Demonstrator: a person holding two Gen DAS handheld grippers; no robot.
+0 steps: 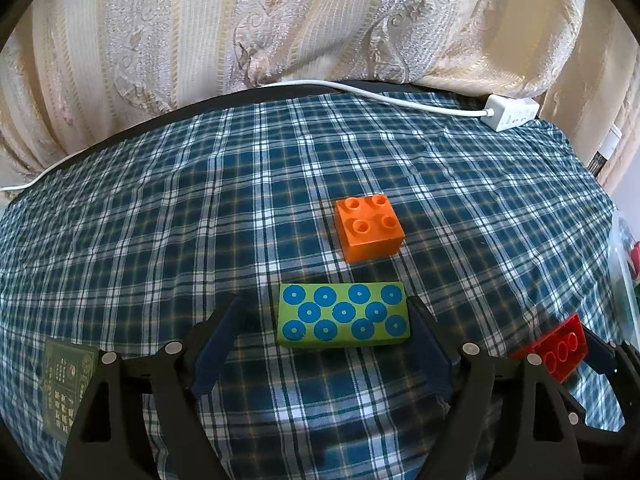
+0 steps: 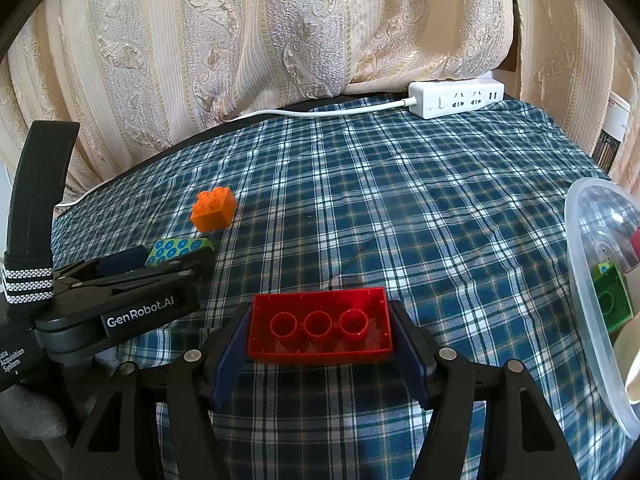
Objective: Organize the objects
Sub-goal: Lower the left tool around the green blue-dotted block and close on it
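Observation:
My left gripper is open around a green brick with blue circles, which lies on the plaid cloth; its right finger touches the brick and the left finger stands apart. An orange brick sits just beyond it. My right gripper is shut on a red brick, held upside down just above the cloth. The red brick also shows in the left wrist view. The left gripper, the green brick and the orange brick show at the left of the right wrist view.
A clear plastic bin at the right edge holds a green brick and other pieces. A white power strip with its cable lies at the table's back, before patterned curtains. A dark printed card lies at front left.

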